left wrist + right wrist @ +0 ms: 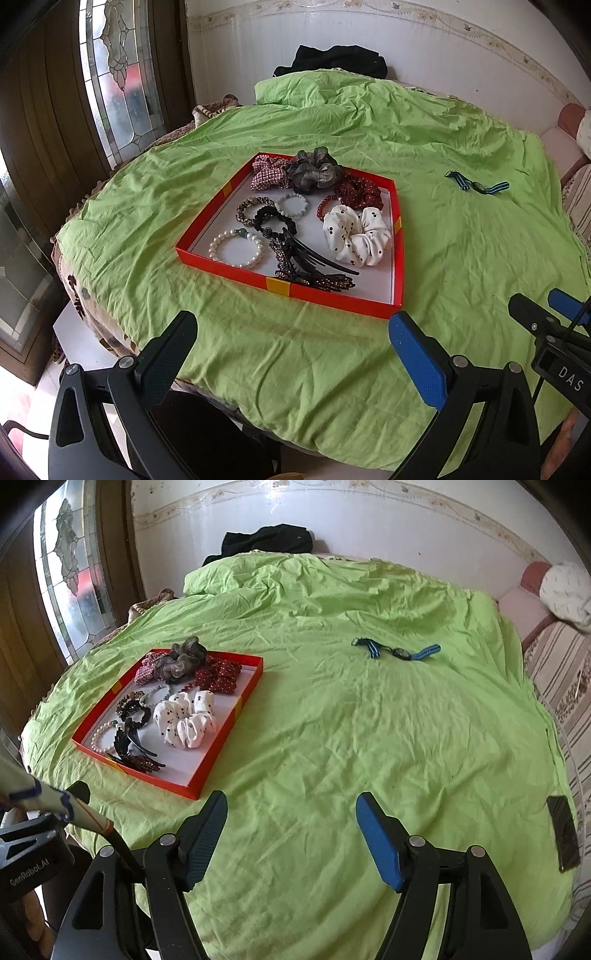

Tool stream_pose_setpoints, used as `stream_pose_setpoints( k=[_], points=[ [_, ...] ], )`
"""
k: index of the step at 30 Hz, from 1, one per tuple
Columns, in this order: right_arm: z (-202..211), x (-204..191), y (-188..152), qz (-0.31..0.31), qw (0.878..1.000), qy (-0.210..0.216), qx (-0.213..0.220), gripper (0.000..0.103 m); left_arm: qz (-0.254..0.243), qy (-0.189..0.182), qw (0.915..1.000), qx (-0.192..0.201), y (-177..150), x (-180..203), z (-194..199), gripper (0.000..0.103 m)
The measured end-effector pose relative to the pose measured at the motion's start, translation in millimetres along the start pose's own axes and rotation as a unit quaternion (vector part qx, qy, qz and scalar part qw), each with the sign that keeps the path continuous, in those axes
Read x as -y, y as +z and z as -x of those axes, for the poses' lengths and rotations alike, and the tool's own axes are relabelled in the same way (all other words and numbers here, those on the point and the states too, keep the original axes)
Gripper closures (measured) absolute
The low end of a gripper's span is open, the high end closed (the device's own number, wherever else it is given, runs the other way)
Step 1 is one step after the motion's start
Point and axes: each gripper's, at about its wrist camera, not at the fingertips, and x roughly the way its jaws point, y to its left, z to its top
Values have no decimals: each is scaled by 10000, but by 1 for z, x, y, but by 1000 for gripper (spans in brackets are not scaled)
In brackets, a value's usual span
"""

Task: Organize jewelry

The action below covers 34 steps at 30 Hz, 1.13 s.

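Scrunchies (357, 239) four, bracelets (236, 249) three, one tray (332, 299)

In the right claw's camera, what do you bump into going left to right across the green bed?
Red tray of scrunchies and bracelets → blue striped watch → dark phone at the bed's right edge.

- We see a shallow red tray (236, 184) on the green sheet, holding scrunchies, bead bracelets and clips.
- A blue striped watch (397, 651) lies well apart, flat.
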Motion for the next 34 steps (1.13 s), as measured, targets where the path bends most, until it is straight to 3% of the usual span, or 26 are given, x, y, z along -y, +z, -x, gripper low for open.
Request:
stream_pose_setpoints(
  k=[22, 34],
  points=[
    [-7, -24, -10, 71, 9997, 8, -234, 26, 82, -66, 9999, -21, -3, -5, 0, 0],
    [2, -12, -16, -74, 9999, 25, -152, 25, 143, -78, 9997, 186, 6, -3, 23, 0]
  ],
)
